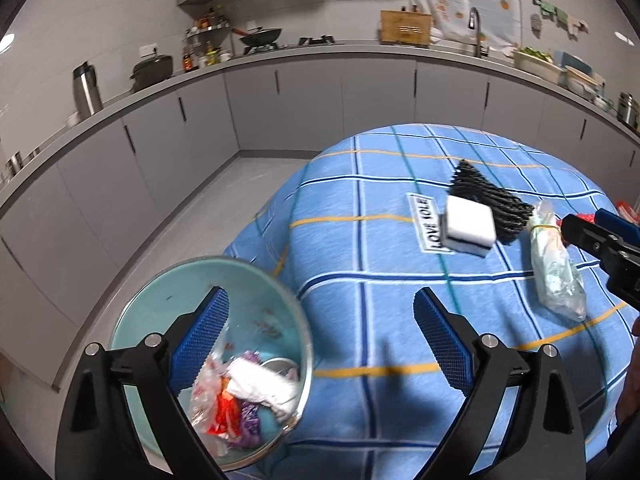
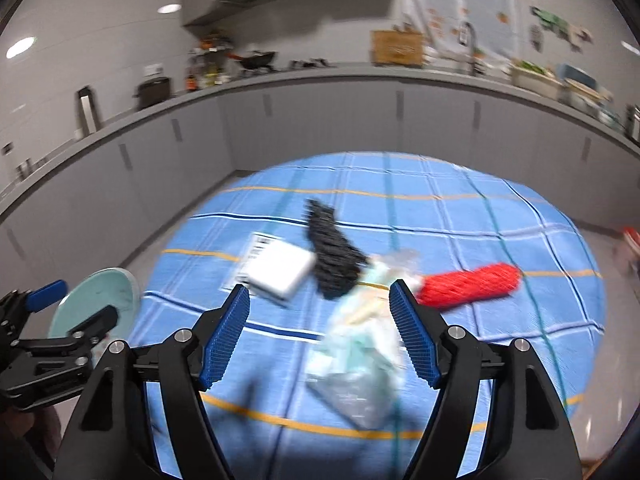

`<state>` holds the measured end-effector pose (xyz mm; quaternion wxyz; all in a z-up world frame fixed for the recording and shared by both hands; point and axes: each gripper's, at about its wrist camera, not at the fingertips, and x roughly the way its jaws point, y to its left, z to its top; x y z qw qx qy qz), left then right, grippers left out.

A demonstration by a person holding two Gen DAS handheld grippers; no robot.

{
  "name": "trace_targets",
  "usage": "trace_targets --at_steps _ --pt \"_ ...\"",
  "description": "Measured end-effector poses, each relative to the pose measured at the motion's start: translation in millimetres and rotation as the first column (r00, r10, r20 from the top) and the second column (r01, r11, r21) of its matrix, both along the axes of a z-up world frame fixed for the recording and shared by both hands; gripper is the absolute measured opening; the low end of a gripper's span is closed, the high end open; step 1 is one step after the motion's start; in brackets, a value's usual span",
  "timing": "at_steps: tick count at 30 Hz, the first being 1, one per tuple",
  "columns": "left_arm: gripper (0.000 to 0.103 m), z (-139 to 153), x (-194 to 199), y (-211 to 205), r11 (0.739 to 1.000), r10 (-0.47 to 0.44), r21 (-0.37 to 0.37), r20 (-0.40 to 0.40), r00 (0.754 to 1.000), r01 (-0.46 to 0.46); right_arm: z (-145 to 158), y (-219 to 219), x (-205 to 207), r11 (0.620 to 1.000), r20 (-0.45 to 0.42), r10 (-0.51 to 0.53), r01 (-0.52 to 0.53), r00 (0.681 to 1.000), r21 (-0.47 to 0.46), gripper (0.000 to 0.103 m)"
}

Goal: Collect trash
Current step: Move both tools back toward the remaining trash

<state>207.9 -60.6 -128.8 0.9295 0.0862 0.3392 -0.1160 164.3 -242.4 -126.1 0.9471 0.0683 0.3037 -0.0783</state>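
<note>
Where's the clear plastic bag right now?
Right wrist view: the clear plastic bag lies on the blue tablecloth, between black scrubber and red brush.

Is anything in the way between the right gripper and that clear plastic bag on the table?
Nothing visible. The right gripper is open, and the plastic bag lies just ahead on the tablecloth, with no object between them.
</note>
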Motion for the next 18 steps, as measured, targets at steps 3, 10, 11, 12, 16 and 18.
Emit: trace_targets --at_steps 3,10,11,12,16,18 --pt "0.093 -2.0 7.4 -9.8 1.000 -0.006 0.014 0.005 1.000 0.006 -7.6 -11.8 2.8 0.999 -0.023 -0.048 0.048 0.999 0.013 0.072" --pt "0.094 -11.2 24.6 -19.7 1.000 -0.010 0.026 -0.010 1.000 0.011 -21.1 -21.7 12.8 0.995 -0.068 -0.090 0.092 0.994 0.026 0.072" --pt "0.094 -11.8 26.0 -22.0 1.000 -0.012 0.029 -0.011 1.000 0.012 -24.0 -23.0 14.8 0.995 -0.077 -0.094 0.097 0.993 0.032 0.072" --pt "0.094 -12.0 27.6 -23.6 0.999 -0.014 0.031 -0.011 1.000 0.014 -25.6 -23.4 15.6 0.995 -0.084 -0.094 0.097 0.992 0.037 0.072" --pt "0.095 -11.5 31.9 -27.7 0.999 -0.022 0.026 -0.012 1.000 0.022 -33.9 -26.4 20.4 0.993 -0.116 -0.090 0.098 0.989 0.060 0.071" --pt "0.095 -11.4 32.7 -29.2 0.999 -0.025 0.023 -0.013 1.000 0.026 -36.6 -26.7 23.1 0.993 -0.126 -0.080 0.090 0.989 0.074 0.070"
